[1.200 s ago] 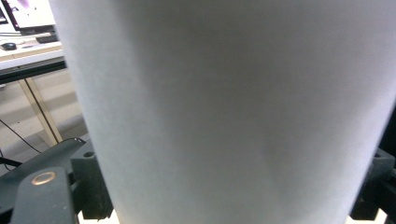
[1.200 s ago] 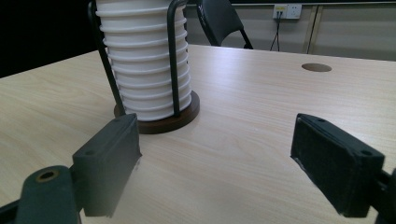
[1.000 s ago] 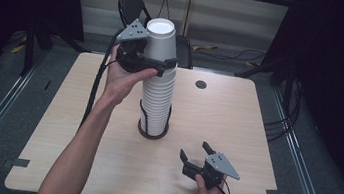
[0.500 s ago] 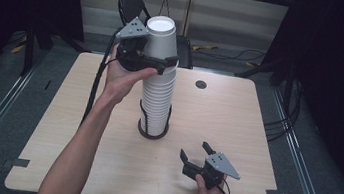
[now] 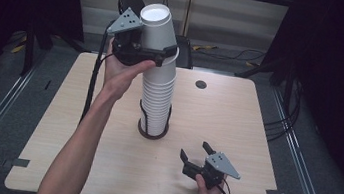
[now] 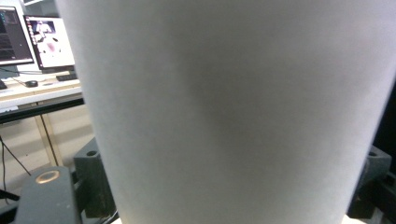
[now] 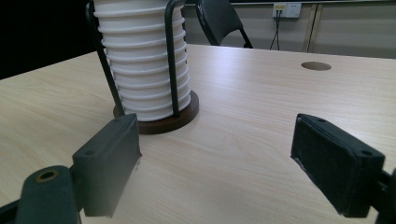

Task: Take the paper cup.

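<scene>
The left gripper [image 5: 158, 55] stands at the top of the tall stack of white paper cups [image 5: 156, 102] that sits in a wire holder [image 5: 152, 125] on a round dark base, near the middle of the desk [image 5: 238, 116]. Its jaws pinch the top cup [image 5: 159, 25]: the left gripper view looks straight at that cup's white wall [image 6: 233, 112], with a dark jaw low at either side of it. Against the two earlier high views, the top cup now leans more toward the far left, and its open mouth shows rounder; the gripper has shifted only slightly, and the stack below looks unchanged. The jaws have been closing a little over the same stretch, with the cup between them. This reads as the grip being settled and the cup beginning to be worked loose from the one beneath it; it does not yet look free of the stack. The right gripper [image 5: 196, 156] rests low on the desk near the front edge, to the right of the holder and apart from it, where it was before, its jaws spread wide with nothing between them [image 7: 219, 158].
</scene>
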Demonstrator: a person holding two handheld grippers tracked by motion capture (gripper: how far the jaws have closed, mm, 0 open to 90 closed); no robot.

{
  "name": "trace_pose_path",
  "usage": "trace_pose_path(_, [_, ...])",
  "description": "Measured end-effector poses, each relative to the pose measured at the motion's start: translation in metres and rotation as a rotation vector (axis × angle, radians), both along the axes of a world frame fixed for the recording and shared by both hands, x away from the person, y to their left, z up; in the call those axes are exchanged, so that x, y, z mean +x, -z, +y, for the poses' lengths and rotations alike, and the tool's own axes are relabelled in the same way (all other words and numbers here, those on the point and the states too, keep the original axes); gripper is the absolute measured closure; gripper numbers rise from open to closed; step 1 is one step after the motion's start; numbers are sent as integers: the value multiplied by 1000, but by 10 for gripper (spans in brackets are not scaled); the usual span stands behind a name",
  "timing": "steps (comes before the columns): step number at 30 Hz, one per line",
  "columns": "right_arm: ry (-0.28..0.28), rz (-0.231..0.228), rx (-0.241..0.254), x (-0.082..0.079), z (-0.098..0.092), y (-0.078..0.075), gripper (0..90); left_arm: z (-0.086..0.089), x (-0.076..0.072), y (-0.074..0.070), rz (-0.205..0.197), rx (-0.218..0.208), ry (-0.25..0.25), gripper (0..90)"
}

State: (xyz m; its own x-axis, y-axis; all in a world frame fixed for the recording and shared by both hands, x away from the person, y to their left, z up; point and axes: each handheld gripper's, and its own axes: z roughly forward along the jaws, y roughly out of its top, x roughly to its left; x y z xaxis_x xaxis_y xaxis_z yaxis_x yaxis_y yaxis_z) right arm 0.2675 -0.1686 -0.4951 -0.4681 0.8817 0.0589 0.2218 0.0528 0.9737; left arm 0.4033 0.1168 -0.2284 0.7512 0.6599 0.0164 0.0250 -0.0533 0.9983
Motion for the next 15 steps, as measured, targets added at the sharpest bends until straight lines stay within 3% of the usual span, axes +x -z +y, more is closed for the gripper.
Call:
trace_pose_path(8, [-3,3,0,0,0,0,155,4,-3,-9,-27,-43,-8,154])
trace_pose_path(15, [-2,2,1,0,0,0,156,8,-2,-13,-17,-74,-12,155])
